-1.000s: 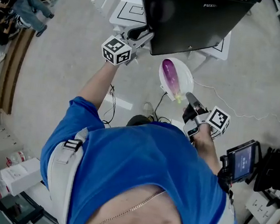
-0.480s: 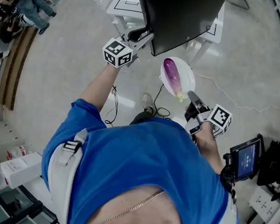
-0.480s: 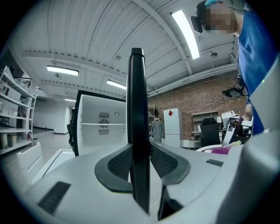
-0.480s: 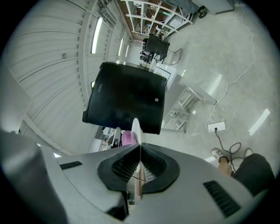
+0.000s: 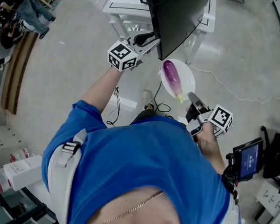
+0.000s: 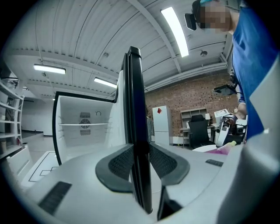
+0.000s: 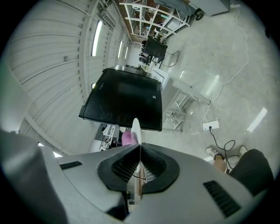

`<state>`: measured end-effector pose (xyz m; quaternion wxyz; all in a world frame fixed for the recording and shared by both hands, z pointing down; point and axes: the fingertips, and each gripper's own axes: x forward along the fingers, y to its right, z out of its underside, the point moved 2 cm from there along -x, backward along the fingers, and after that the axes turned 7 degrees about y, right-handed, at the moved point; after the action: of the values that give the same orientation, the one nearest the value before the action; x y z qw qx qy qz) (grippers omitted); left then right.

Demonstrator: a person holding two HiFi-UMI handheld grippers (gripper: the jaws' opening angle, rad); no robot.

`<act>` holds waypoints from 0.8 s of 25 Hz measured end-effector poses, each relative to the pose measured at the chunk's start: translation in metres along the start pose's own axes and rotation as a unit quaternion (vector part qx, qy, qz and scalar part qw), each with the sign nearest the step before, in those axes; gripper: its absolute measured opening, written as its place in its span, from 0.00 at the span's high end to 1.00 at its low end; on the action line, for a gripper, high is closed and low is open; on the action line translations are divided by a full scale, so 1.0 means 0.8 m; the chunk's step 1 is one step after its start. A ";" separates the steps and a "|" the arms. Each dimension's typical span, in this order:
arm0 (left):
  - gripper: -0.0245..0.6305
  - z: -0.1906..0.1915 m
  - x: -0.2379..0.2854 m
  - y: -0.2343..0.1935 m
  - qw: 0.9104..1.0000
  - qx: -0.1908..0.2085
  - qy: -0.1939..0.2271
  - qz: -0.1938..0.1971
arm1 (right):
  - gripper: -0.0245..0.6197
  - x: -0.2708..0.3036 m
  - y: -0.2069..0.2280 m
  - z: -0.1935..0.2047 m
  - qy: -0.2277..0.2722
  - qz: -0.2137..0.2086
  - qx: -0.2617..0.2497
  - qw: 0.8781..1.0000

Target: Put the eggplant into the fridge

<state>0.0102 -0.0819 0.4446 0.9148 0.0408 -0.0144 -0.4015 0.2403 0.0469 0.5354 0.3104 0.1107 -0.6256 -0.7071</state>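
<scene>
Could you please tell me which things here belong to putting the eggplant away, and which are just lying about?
For the job: eggplant; white plate under it; fridge door; open fridge.
Lying about: power strip; screen on a stand; office chair.

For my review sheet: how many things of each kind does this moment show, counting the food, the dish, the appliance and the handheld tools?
purple eggplant: 1
white round plate: 1
black-doored fridge: 1
handheld two-jaw tools: 2 (left tool, right tool)
Total: 5
</scene>
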 end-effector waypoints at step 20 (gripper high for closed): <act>0.85 -0.010 0.093 0.157 0.988 0.021 0.001 0.155 | 0.95 -0.094 0.036 0.015 0.068 0.018 0.019 0.997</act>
<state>0.1528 -0.0513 0.4471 0.9649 0.0581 -0.0278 -0.2546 0.3018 0.0995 0.5480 0.3628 0.1531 -0.6185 -0.6800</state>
